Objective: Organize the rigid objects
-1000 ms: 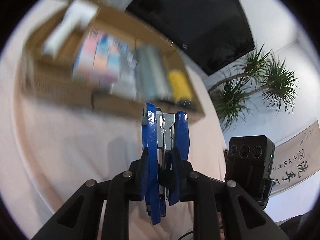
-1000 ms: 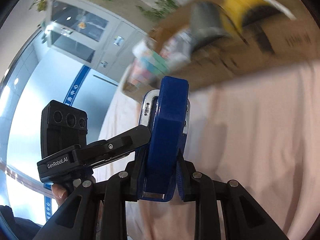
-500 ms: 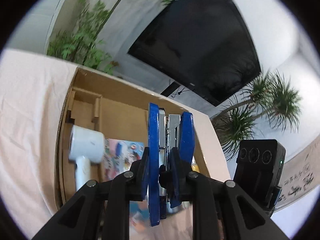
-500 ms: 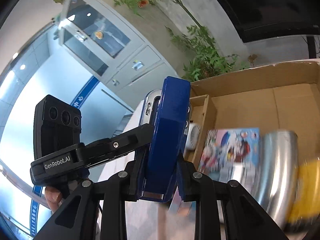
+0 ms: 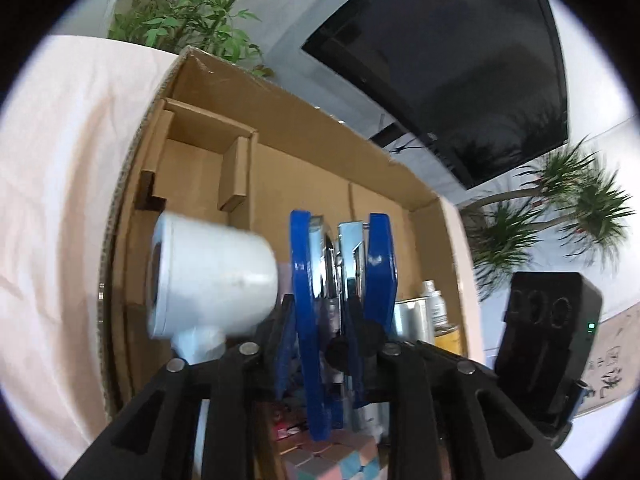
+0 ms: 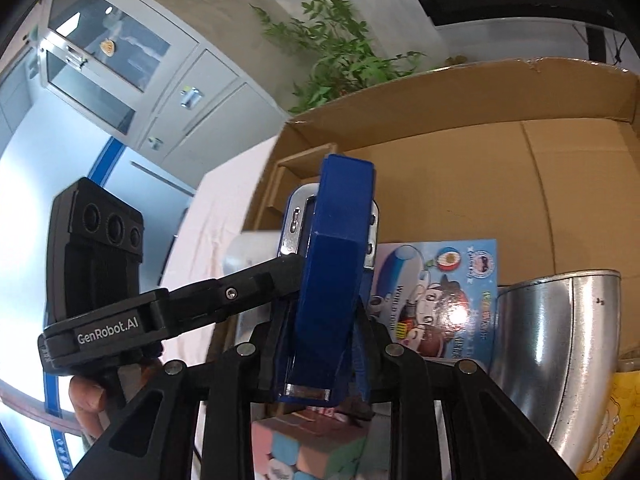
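Our left tongs [image 5: 340,320] and right tongs [image 6: 328,332] are both squeezed tight on the blue stapler [image 6: 344,208], one from each side. A moment ago it hung over the pink table [image 5: 60,200]. Now it is over the cardboard box [image 5: 320,136], just above the colored cube [image 6: 312,448], so we can soon set it down. The white hair dryer [image 5: 212,276] beside it looks blurry. Farther right are a picture book [image 6: 440,292] and a shiny can [image 6: 560,340]. The stapler hides the spot under it.

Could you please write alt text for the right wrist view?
The right tool grips a blue stapler over an open cardboard box holding a picture box, metal elbow pipe and pastel cube.
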Demonstrator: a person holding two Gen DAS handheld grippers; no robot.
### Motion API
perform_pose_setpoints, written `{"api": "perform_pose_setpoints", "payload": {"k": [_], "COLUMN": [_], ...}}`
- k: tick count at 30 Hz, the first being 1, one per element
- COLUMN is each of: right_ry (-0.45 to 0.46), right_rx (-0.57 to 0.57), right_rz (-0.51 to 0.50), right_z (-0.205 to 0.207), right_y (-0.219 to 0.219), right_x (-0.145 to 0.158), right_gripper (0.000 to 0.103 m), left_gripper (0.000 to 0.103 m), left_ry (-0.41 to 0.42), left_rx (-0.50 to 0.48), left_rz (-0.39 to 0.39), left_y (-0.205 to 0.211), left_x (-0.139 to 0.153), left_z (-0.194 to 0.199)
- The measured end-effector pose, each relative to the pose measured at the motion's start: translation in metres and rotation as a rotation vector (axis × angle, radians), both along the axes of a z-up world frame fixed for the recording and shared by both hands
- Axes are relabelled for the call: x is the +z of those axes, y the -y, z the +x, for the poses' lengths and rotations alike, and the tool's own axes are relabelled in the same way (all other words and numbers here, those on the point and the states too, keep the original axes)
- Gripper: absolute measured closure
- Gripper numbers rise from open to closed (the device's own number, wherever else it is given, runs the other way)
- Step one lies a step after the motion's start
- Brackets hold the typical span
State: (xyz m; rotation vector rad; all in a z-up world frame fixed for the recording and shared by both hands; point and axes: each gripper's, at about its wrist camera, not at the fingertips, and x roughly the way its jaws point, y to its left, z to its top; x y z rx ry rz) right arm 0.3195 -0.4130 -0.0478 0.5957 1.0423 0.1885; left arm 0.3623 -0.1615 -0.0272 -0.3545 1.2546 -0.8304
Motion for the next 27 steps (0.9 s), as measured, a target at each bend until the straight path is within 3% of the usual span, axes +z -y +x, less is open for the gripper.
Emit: {"api": "perform_pose_setpoints", "payload": {"k": [5, 9, 14, 15, 16, 17, 19, 21, 23, 27], "right_ry": [-0.041, -0.064, -0.062, -0.025, 0.003, 0.047, 0.169, 0.267, 0.298, 0.261], "right_rx": [-0.052, -0.062, -0.08, -0.084, -0.081, -0.085, -0.128, -0.17, -0.163, -0.134], "right_rz": [-0.022, -0.012, -0.047, -0.059, -0.069, -0.089, -0.157, -0.308, -0.434, -0.58], "right_z": [-0.002, -0.004, -0.008, -0.014, -0.02, -0.029, -0.062, -0.104, -0.141, -0.214], "right_y": [0.003, -0.004, -0.019, -0.018, -0.018, -0.017, -0.014, -0.018, -0.026, -0.034], "right_x": [-0.013, -0.022, -0.013, -0.003, 0.005, 0.017, 0.046, 0.066, 0.068, 0.041], "right_gripper": [0.08, 0.077, 0.073, 0.068, 0.049, 0.021, 0.0, 0.0, 0.0, 0.0], "left_gripper": [0.064, 0.063, 0.063, 0.063, 0.063, 0.061, 0.037, 0.016, 0.015, 0.015], "left_ry": [0.096, 0.155, 0.294, 0.327, 0.38, 0.42, 0.572, 0.744, 0.886, 0.931], "left_rx": [0.074, 0.096, 0.114, 0.112, 0.113, 0.12, 0.176, 0.276, 0.347, 0.41], "left_rz": [0.08, 0.102, 0.178, 0.191, 0.214, 0.239, 0.334, 0.389, 0.398, 0.451], "left_y": [-0.015, -0.03, -0.046, -0.048, -0.05, -0.052, -0.058, -0.065, -0.073, -0.086], "left_x": [0.015, 0.031, 0.051, 0.054, 0.059, 0.063, 0.075, 0.087, 0.096, 0.112], "left_z": [-0.003, -0.016, -0.047, -0.054, -0.064, -0.071, -0.099, -0.134, -0.176, -0.221]}}
